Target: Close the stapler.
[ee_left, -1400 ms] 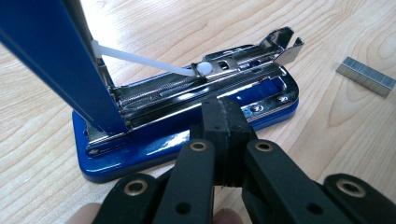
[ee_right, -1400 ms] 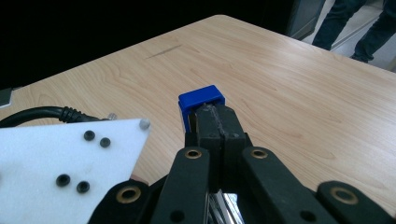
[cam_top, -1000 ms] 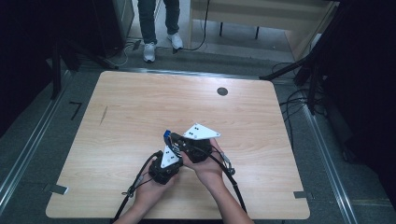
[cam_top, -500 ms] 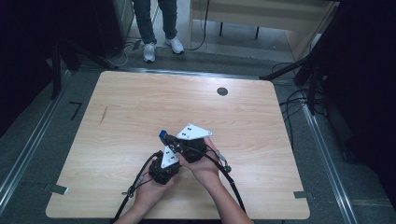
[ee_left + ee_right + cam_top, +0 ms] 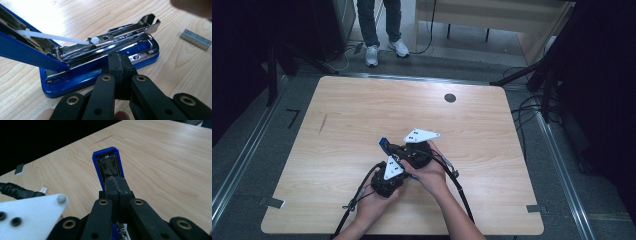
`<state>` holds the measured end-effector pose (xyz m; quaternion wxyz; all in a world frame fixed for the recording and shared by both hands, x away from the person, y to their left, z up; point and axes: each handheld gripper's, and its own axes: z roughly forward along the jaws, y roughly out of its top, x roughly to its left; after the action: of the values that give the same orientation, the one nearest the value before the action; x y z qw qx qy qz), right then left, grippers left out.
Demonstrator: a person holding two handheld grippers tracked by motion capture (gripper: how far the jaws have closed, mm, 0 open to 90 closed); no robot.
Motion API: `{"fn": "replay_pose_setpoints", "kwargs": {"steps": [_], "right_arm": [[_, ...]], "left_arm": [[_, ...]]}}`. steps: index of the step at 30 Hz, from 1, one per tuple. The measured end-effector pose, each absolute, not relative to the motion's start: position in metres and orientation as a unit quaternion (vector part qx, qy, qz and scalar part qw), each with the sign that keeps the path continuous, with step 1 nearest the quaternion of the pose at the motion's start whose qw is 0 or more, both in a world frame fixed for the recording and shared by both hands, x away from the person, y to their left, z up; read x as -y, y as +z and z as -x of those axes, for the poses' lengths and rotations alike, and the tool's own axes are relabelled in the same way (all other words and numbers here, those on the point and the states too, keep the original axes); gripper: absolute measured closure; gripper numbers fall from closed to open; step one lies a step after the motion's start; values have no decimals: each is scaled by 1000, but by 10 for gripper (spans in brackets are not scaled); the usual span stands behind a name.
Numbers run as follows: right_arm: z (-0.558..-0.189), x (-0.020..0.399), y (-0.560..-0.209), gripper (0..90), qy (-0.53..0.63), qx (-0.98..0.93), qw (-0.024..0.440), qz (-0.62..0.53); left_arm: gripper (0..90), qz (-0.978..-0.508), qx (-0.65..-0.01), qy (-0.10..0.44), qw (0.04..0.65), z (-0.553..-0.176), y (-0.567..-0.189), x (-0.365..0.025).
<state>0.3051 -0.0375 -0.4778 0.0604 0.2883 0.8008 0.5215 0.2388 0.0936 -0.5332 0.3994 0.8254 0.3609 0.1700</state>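
Observation:
A blue stapler [image 5: 100, 67] lies open on the wooden table [image 5: 362, 110]. Its base is flat and its blue lid [image 5: 107, 162] is swung up, baring the metal magazine with a white pusher rod [image 5: 57, 38]. My left gripper [image 5: 121, 62] is shut with nothing between its pads, its tip against the side of the stapler's base. My right gripper [image 5: 116, 182] is also shut, its tip at the inside of the raised lid. In the high view both hands hold the grippers close together, left gripper [image 5: 398, 161] and right gripper [image 5: 396, 148], at the stapler [image 5: 383, 143].
A strip of staples [image 5: 195, 39] lies on the table beside the stapler. A round black grommet [image 5: 450, 98] sits near the far edge. A person's legs in white shoes [image 5: 382, 50] stand beyond the table, next to a wooden bench [image 5: 492, 15]. Cables [image 5: 457, 185] trail towards the near edge.
My right gripper has shifted a little to the left, and the stapler's blue lid with it. The left gripper has stayed where it was.

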Motion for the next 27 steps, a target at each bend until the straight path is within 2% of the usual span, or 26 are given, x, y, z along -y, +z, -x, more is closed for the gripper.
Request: {"fn": "replay_pose_setpoints", "kwargs": {"steps": [24,27], "right_arm": [[-330,6,-496,900,439,-849,23,-293],[-331,0,-504,900,419,-857,32,-297]], "left_arm": [[900,-826,-358,174,399,-238,-533,-93],[900,-826,-359,174,398,-238,-533,-93]]}}
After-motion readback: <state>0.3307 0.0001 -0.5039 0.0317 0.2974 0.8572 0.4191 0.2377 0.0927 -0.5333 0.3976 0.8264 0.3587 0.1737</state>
